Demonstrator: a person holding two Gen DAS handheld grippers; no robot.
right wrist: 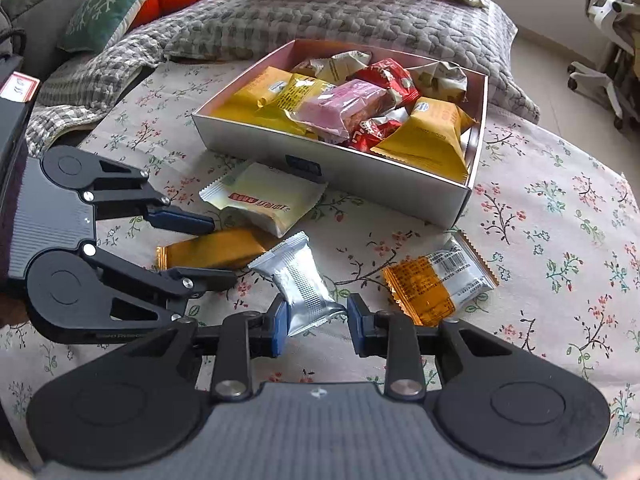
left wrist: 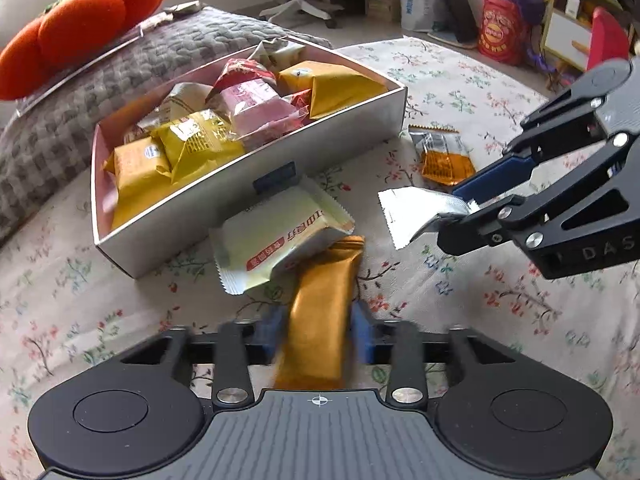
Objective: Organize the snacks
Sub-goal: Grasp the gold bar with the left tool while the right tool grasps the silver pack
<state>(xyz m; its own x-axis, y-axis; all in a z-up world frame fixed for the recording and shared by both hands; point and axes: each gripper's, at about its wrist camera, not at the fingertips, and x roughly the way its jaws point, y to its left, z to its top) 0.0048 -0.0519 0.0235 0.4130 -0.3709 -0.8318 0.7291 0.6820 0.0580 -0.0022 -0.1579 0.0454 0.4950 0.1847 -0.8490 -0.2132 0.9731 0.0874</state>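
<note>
The box blocks the far side, its cream packet leaning there; open bedspread lies right.

A shallow white cardboard box lies heaped with wrapped snacks. Just before its front wall rests a cream packet, overlapping a gold foil bar; nearer, a silver pouch and an orange-and-clear packet.

We find a lived-in home, most likely a bedroom. The work surface is a bed under a white floral-print cotton sheet, with a grey quilted pillow, a green leaf-patterned cushion and orange plush persimmon toys. Across the floor stand a white wooden shelf unit and red printed gift bags.
</note>
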